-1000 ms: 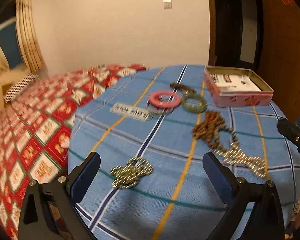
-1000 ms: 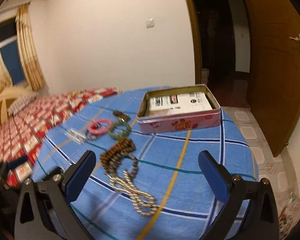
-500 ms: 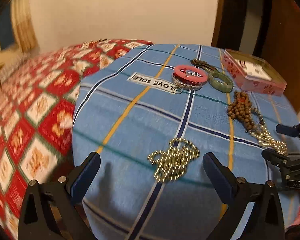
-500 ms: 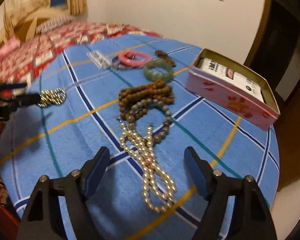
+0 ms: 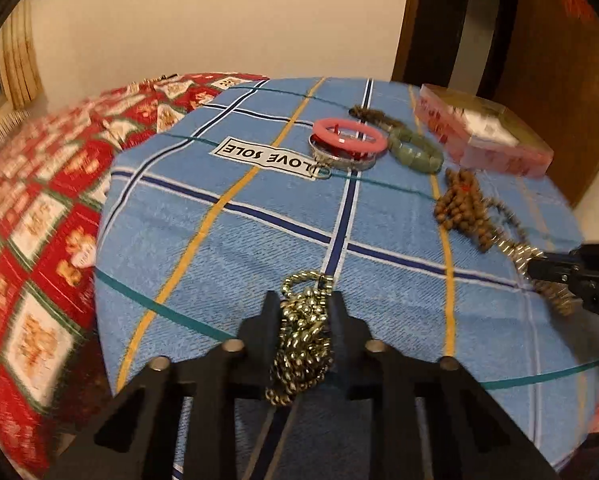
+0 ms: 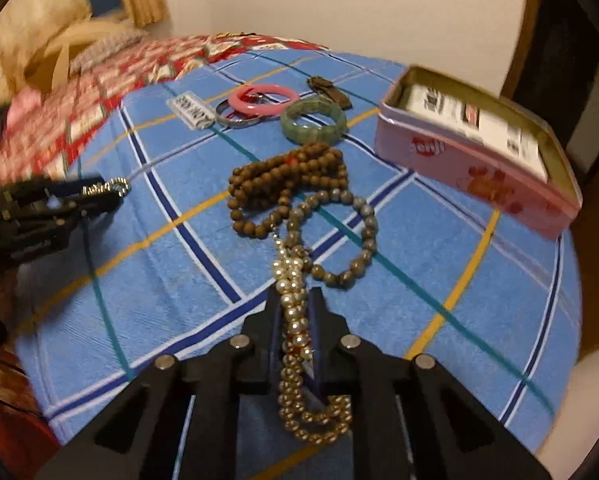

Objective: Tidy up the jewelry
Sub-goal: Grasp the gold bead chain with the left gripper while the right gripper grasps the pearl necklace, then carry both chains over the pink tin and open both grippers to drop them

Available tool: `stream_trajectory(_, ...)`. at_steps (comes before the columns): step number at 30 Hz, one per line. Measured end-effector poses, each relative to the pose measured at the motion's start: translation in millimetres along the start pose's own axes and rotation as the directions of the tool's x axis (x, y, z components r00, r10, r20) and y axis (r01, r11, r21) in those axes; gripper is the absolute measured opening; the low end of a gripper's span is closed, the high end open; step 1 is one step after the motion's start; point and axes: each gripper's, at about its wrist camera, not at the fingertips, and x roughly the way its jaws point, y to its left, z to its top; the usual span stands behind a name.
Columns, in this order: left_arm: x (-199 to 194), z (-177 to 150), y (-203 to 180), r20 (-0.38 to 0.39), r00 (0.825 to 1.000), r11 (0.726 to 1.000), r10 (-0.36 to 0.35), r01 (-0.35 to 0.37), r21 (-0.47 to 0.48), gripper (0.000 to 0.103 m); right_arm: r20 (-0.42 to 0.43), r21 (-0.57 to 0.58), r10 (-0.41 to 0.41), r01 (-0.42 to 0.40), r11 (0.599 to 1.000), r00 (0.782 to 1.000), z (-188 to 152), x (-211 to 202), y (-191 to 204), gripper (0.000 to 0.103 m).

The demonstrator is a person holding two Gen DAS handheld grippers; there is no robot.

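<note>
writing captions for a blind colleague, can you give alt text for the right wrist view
The right gripper is shut on a pearl bead strand lying on a blue plaid cloth. Beyond lie brown and grey bead strands, a green bangle, a pink bangle and an open pink tin.

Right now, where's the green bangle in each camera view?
Left wrist: green bangle upper right of centre, just right of the pink bangle.
Right wrist: green bangle upper centre, right of the pink bangle.
Shared landmark: pink tin, to its right in both.
</note>
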Motion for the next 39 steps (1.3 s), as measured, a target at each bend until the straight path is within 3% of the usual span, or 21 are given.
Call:
stream_trajectory(3,-6,-1,15,0.011,0.998,0.996,-0.069,0.069,-0.06,0.02,0.05,0.099,0.082,-0.087,0.991,0.995,1,-16,-16,0.009)
stream_trajectory(9,-8,-1,21,-0.001,0.997,0.994,-0.073,0.073,-0.087,0.023,0.134,0.159,0.107,-0.127,0.979,0.985,0,-39,-33,0.009)
stream_trajectory(11,-7,0,19,0.0,0.997,0.992,-0.082,0.081,-0.093,0.03,0.14,0.167,0.089,-0.112,0.98,0.986,-2,-40,-37,0.009)
stream_trajectory(13,-7,0,15,-0.001,0.995,0.992,-0.097,0.097,-0.079,0.049,0.134,0.187,0.078,-0.103,0.977,0.988,-4,-41,-43,0.009)
stream_trajectory(16,-5,1,0,-0.014,0.998,0.998,-0.058,0.058,-0.009,0.062,0.134,0.221,0.089,-0.117,0.968,0.987,-10,-43,-55,0.009)
stream_trajectory(21,1,-4,-17,-0.005,0.999,0.992,0.052,-0.051,0.115,0.062,0.155,0.249,0.088,-0.125,0.96,0.984,-9,-51,-63,0.009)
stream_trajectory(23,3,-7,-20,0.005,0.997,0.984,0.079,-0.079,0.158,0.049,0.166,0.256,0.115,-0.155,0.954,0.979,-8,-54,-64,0.009)
stream_trajectory(24,2,-7,-18,0.01,0.998,0.986,0.058,-0.059,0.157,0.031,0.171,0.251,0.122,-0.163,0.954,0.978,-7,-56,-64,0.009)
stream_trajectory(25,2,-7,-16,0.005,0.999,0.989,0.037,-0.038,0.141,0.02,0.176,0.243,0.119,-0.16,0.957,0.977,-7,-58,-62,0.009)
stream_trajectory(31,-1,-1,-7,0.016,1.0,0.998,-0.017,0.016,0.065,0.014,0.221,0.26,0.144,-0.2,0.945,0.965,-2,-71,-67,0.009)
stream_trajectory(33,-10,4,-9,0.047,0.997,0.997,-0.065,0.063,0.046,0.014,0.257,0.26,0.157,-0.224,0.939,0.954,1,-81,-70,0.009)
stream_trajectory(39,-41,33,-31,0.157,0.97,0.981,-0.185,0.173,0.087,0.014,0.345,0.255,0.149,-0.245,0.935,0.927,9,-106,-74,0.009)
